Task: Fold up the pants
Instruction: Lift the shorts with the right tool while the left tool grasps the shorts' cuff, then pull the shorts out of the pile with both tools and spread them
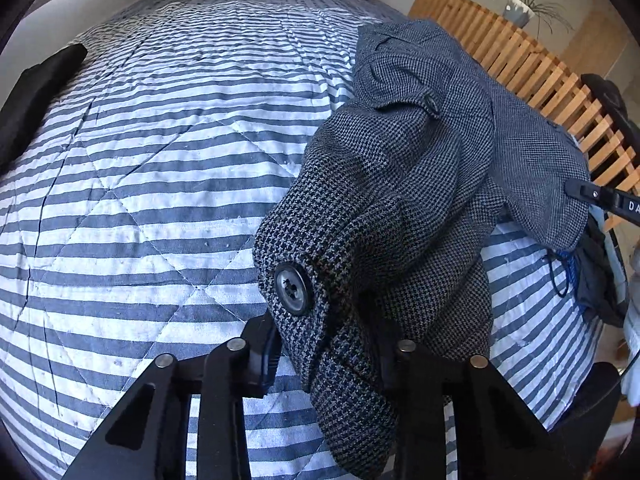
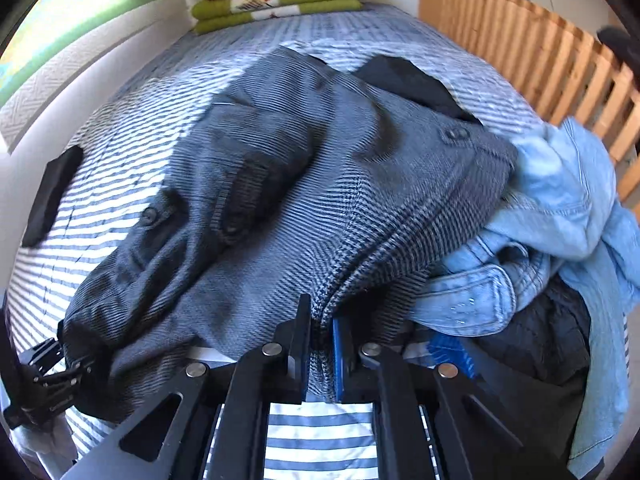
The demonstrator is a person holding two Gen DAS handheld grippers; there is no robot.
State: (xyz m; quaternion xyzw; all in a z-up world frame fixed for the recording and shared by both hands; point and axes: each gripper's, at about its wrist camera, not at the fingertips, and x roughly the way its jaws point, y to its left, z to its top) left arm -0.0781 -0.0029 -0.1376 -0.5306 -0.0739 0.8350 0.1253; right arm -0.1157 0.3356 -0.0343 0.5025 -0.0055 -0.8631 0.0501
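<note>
Right now the gray checked pants (image 1: pixel 400 184) lie in a bunched heap on the striped bed (image 1: pixel 140 184). In the left wrist view the pants stretch from the bottom middle of the frame up to the upper right, so their long line runs slanted that way. The waist end with its big dark button (image 1: pixel 293 288) sits low in the frame, close to the camera.

The left gripper (image 1: pixel 328 344) has its fingers narrow and pressed on the waist cloth just beside that button. Only the tip of the right gripper (image 1: pixel 600 196) shows at the right edge of this view, at the far side of the pants.

In the right wrist view the picture is blurry. The right gripper (image 2: pixel 322 344) has its fingers nearly shut, pinching a fold of the pants' (image 2: pixel 280 184) edge at the bottom middle. From there the pants spread up and to the left. A light blue denim garment (image 2: pixel 560 208) lies in a pile touching the pants on the right. Folded green blankets (image 2: pixel 280 4) sit at the far end of the bed, at the top of the frame.
</note>
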